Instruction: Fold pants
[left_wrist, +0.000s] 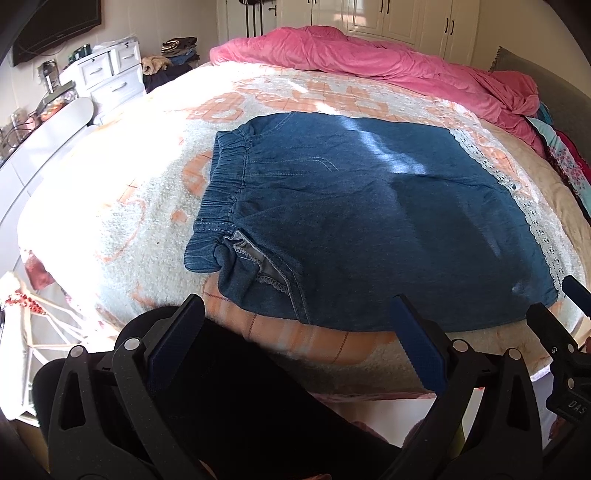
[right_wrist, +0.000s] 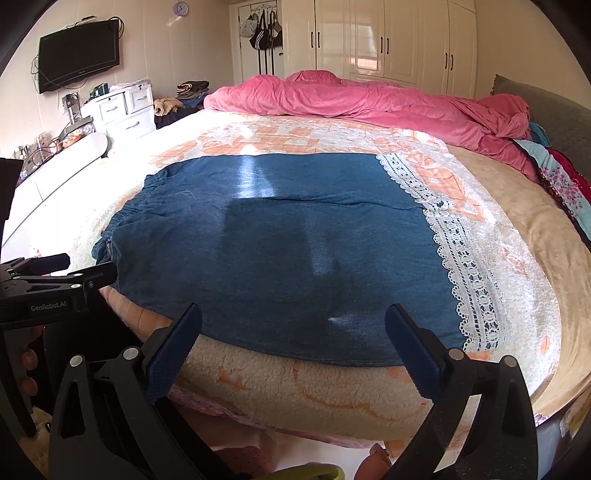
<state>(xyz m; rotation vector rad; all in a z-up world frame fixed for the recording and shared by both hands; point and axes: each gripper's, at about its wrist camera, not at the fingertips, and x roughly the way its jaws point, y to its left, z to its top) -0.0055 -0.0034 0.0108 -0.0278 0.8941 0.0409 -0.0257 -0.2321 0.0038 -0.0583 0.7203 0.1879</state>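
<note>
Hovering both grippers, left (left_wrist: 301, 339) and right (right_wrist: 293, 347), jaws wide and empty, off the bed's (right_wrist: 295, 384) near edge so I can grab the denim pants (right_wrist: 280, 240) lying flat on it.

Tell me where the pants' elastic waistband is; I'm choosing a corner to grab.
In the left wrist view, the waistband is at the pants' left end, on the blanket, ahead of the left gripper.

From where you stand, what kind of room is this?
A bedroom, most likely: a bed with a pink duvet, wardrobes behind it, and a wall TV. Blue pants lie on the bed.
</note>
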